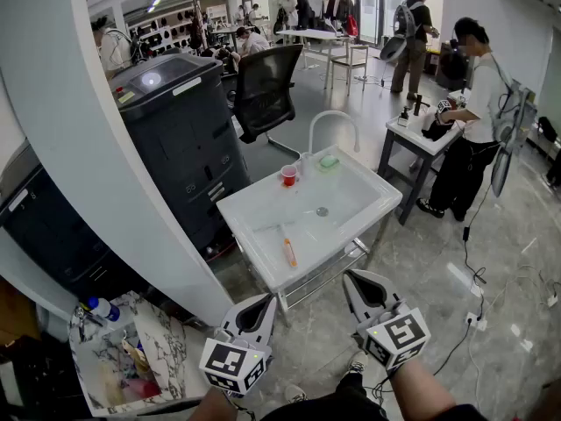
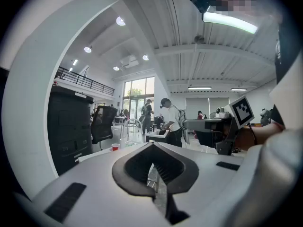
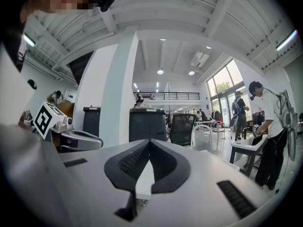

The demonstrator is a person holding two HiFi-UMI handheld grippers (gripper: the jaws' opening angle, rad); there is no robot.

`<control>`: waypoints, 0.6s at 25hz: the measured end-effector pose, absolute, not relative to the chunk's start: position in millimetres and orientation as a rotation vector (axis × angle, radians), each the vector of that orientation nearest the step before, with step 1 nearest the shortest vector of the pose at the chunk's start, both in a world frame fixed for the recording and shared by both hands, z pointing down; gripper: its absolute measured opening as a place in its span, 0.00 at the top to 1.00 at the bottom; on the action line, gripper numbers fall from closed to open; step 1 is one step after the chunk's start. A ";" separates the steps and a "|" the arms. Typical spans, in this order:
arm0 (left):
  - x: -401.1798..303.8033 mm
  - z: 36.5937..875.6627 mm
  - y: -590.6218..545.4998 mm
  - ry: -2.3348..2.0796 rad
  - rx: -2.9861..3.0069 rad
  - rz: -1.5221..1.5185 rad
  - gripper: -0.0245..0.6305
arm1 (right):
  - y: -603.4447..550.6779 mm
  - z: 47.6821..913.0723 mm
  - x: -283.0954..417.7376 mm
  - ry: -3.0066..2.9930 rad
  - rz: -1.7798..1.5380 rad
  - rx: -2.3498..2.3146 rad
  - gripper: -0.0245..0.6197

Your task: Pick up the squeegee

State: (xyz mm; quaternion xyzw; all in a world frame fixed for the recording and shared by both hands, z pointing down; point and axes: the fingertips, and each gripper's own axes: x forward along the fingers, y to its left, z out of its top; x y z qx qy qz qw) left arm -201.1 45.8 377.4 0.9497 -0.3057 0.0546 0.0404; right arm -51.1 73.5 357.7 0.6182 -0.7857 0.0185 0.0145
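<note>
The squeegee [image 1: 287, 252], with an orange handle, lies flat in the white sink basin [image 1: 377, 187], near its front left side. Both grippers hover over the floor in front of the basin, short of its front rim. My left gripper [image 1: 266, 302] is shut and holds nothing; in the left gripper view its jaws [image 2: 152, 146] meet at the tips. My right gripper [image 1: 353, 278] is also shut and empty, its jaws [image 3: 150, 144] closed in the right gripper view. Neither gripper touches the squeegee.
A red cup [image 1: 288, 175], a green sponge [image 1: 329, 160] and a curved faucet [image 1: 334, 117] stand at the basin's back. A white pillar [image 1: 79, 147] and a black cabinet [image 1: 180, 130] are at the left. A person [image 1: 473, 121] stands by a small table [image 1: 416, 140] at the right.
</note>
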 end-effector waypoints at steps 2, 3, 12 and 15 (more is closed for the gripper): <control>-202.1 376.3 45.6 -0.937 2.913 0.162 0.94 | 73.1 356.8 -52.2 -2.451 0.056 1.936 0.94; -202.7 375.7 45.2 -0.938 2.914 0.160 0.94 | 72.7 356.3 -52.9 -2.452 0.056 1.940 0.94; -207.4 375.4 45.3 -0.946 2.910 0.157 0.94 | 72.1 354.8 -58.4 -2.470 0.049 1.925 0.94; -207.0 374.9 45.8 -0.938 2.914 0.156 0.94 | 71.7 351.6 -59.1 -2.492 0.041 1.931 0.94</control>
